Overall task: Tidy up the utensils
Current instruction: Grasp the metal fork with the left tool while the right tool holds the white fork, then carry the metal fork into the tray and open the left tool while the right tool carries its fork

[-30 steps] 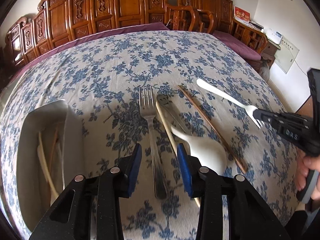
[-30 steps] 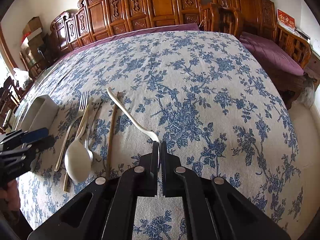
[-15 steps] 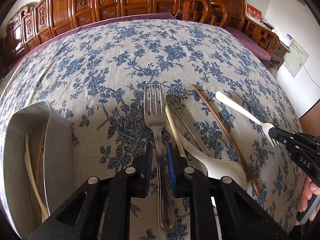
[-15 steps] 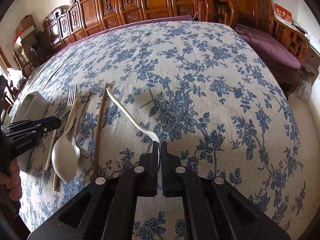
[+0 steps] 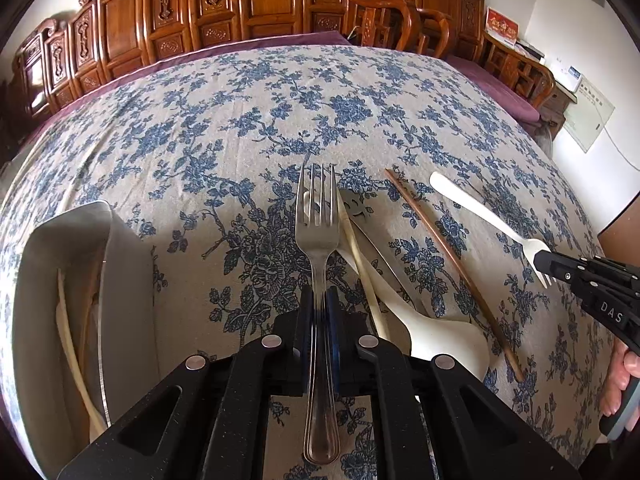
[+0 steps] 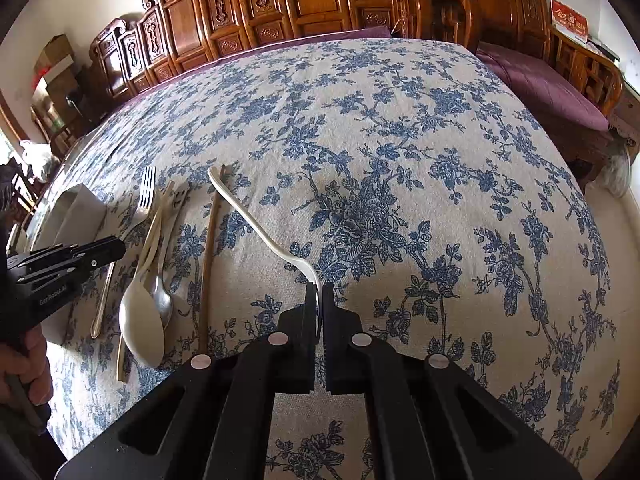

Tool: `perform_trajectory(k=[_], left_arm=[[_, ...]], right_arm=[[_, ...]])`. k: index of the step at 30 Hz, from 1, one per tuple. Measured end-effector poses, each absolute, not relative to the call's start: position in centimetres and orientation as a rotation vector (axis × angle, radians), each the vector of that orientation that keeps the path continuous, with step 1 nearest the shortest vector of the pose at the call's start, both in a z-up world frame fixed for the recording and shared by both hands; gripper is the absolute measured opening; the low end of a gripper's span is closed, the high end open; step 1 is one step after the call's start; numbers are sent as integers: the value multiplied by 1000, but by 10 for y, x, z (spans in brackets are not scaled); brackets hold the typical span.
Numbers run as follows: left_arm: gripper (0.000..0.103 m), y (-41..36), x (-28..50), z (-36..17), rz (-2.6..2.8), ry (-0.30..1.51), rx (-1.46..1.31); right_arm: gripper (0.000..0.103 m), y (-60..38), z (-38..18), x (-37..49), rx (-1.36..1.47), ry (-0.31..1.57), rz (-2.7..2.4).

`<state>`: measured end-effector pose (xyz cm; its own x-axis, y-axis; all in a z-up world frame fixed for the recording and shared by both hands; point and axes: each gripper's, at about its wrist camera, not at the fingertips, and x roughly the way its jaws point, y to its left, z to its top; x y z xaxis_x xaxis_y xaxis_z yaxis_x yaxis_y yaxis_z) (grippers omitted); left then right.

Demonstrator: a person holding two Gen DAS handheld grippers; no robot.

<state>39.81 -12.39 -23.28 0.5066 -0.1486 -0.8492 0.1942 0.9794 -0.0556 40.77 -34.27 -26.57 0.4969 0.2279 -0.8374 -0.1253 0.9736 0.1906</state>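
Right now I have both grippers loaded. My left gripper [image 5: 320, 312] pinches the metal fork [image 5: 317, 240] partway down its handle, its blue pads pressed flat on either side, tines pointing away toward the far edge of the table [image 5: 280, 92]. Gripping there, I judge, keeps the fork balanced and leaves the tine end free to go into the tray first. That grey tray [image 5: 120, 264] sits just to the left, near the table's left edge, and already holds a pale utensil and what looks like a brown stick, so I take it as the destination.

My right gripper [image 6: 320, 300] is clamped on the head of the white plastic fork [image 6: 256, 216], whose handle slants away over the blue-flowered cloth. Holding it by the head looks awkward, but it is the end nearest me.

On the table between the two lie a white spoon [image 5: 436, 336], a small metal spoon [image 6: 162, 300] with a smiling face on its handle, a pale chopstick [image 5: 362, 256] and a brown chopstick [image 5: 452, 260], bunched and partly overlapping, not yet sorted. Lifting the metal fork clear without dragging the pale chopstick beside it is the delicate part.
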Motion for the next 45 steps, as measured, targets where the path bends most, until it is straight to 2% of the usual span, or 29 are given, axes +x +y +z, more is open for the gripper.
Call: perform_trajectory(k=[17, 28, 35, 45], left_arm=[[6, -97, 354, -168, -196, 897, 53], [6, -52, 329, -144, -150, 860, 42], [6, -16, 328, -149, -114, 870, 45], [6, 24, 345, -185, -74, 929, 34]], right_arm=[[4, -311, -241, 388, 64, 960, 235], [4, -284, -232, 366, 25, 945, 254], [4, -256, -222, 357, -9, 920, 284], [4, -221, -221, 354, -65, 912, 317]])
